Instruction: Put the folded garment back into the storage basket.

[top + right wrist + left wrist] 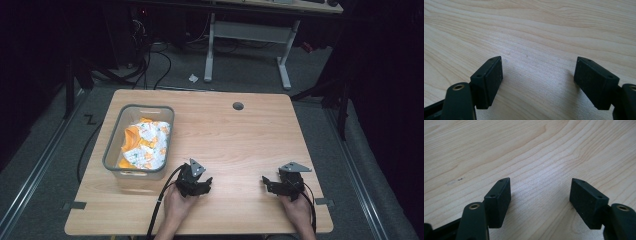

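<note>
A clear plastic bin (112, 150) stands at the table's left, with an orange and white patterned cloth (145, 142) bundled inside it. My left gripper (202, 184) rests low over the table near the front edge, just right of the bin. Its jaws are open with only bare wood between them (540, 188). My right gripper (267, 184) sits near the front right of the table, also open over bare wood (539, 67). A hand holds each gripper from the front edge.
The light wooden table (235, 140) has a round cable hole (238, 106) near its far edge. Beyond it a white desk frame (245, 37) and cables lie on the grey floor.
</note>
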Motion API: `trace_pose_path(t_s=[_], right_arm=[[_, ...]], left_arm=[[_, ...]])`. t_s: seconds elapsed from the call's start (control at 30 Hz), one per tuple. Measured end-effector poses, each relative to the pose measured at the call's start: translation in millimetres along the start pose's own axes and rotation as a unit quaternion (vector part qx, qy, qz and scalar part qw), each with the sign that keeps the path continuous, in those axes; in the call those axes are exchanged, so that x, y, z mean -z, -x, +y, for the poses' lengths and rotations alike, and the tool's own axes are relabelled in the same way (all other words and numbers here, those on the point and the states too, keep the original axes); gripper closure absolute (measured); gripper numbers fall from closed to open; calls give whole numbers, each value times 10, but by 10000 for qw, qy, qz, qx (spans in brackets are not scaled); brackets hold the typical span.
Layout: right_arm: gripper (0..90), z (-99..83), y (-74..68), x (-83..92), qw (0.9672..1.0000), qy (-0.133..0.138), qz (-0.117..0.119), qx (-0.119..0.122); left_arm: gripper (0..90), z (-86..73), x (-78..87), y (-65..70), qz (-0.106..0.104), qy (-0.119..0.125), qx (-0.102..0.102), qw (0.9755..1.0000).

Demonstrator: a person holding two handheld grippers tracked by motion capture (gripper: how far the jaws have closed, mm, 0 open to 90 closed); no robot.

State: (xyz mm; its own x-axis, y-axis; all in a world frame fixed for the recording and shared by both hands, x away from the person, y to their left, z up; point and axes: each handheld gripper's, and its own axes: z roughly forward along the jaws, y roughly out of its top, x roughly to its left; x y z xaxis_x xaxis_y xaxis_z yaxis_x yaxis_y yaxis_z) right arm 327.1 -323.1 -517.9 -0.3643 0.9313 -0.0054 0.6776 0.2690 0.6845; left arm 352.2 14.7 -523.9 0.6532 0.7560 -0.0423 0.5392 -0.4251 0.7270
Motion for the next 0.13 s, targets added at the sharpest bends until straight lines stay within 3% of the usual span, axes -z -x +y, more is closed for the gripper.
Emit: trace_pose_path(t_s=[0.13], right_arm=[[235,0,-1,1,10000,-4,-2,-8]], left_arm=[[329,0,0,0,-5,-7,-1,10000]])
